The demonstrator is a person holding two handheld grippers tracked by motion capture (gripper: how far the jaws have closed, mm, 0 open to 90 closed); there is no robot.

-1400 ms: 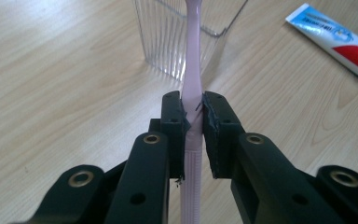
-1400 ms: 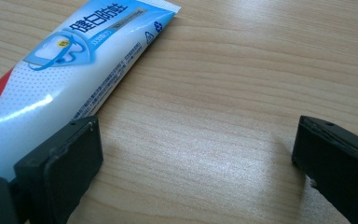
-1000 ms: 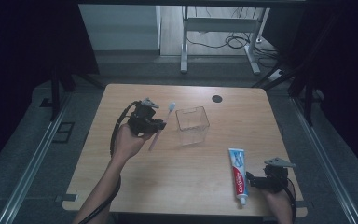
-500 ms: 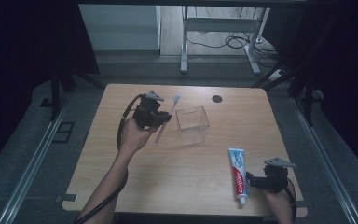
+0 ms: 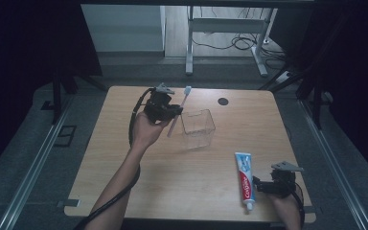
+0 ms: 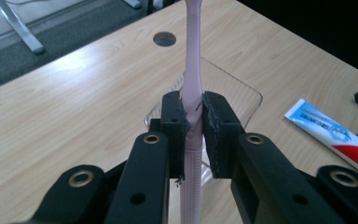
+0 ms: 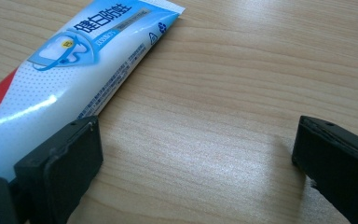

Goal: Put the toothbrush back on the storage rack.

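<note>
Left tool, seen from the high view in the upper left of the counter, is held up by a hand and pinches a pink toothbrush by its handle; the brush slants, its pale head toward the top of the frame and its lower end pointing down toward the counter, just left of a clear box that stands near the middle. A round dark hole sits in the counter above and to the right of the box. At the lower right of the frame the right tool rests low by the counter's edge, just beside a tube that lies flat with its cap toward the bottom edge. In the left gripper view the left tool has its two black pads pressed on the toothbrush, which runs upright through the middle of the frame; the clear box lies behind the jaws, the hole is at upper centre, and the tube shows at the right edge. In the right gripper view the right tool stands spread wide with bare wood between its pads; the tube fills the upper left, and its side lies against the left pad, though whether they touch I cannot tell.
</note>
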